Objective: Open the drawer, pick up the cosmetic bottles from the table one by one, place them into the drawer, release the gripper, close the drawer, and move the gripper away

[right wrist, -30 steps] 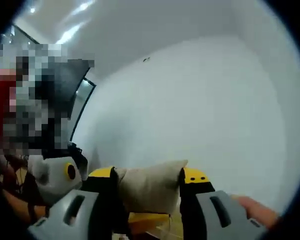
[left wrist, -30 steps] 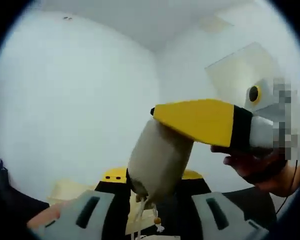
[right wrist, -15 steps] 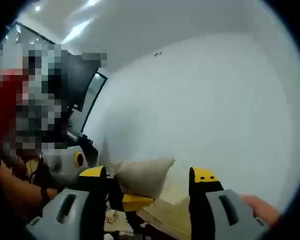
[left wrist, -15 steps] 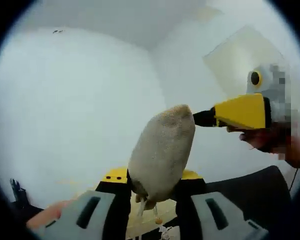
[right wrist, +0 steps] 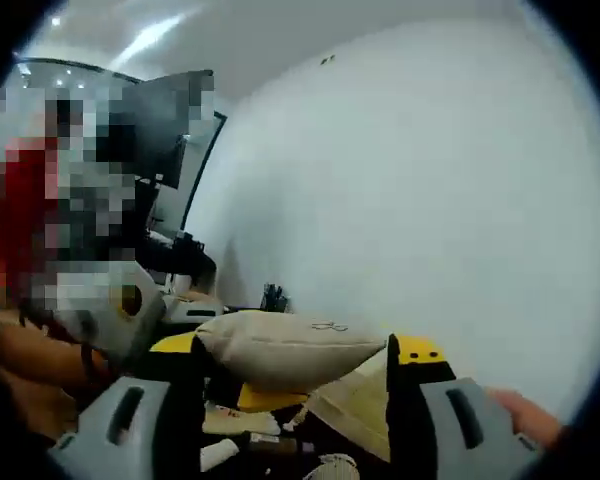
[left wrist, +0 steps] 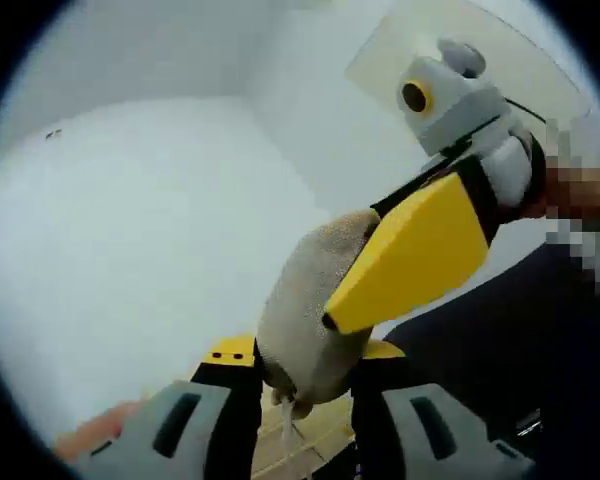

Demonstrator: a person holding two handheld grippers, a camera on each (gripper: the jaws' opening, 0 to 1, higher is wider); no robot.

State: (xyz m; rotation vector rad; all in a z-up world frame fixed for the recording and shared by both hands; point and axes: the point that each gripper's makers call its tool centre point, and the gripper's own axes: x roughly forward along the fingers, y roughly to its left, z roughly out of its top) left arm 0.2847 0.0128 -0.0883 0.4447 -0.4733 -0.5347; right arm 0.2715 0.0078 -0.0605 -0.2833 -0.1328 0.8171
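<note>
Ahead of both grippers the room is open: a plain white wall [left wrist: 130, 230] runs behind the left gripper [left wrist: 298, 372] and meets a second wall at a corner above and to its right, and the same kind of bare white wall [right wrist: 410, 200] stands well clear beyond the right gripper [right wrist: 295, 372]. In the left gripper view the left gripper's two yellow-tipped jaws are closed against the lower end of a beige fabric pouch [left wrist: 310, 320], which rises tilted up and to the right from between them, a cord [left wrist: 285, 425] hanging from its bottom. The right gripper [left wrist: 420, 250] comes in from the upper right, one yellow jaw laid across the front of the pouch's upper half; a person's hand [left wrist: 575, 190] holds it at the far right. In the right gripper view the pouch [right wrist: 285, 345] lies crosswise between the right gripper's jaws, which stand spread, the right-hand jaw apart from the pouch's tip and the left-hand jaw behind its broad end; whether they press it I cannot tell. To the left is the left gripper [right wrist: 115, 315], and below the pouch a cluttered table [right wrist: 280, 440] with small items too blurred to name. No cosmetic bottle or drawer can be made out.
</note>
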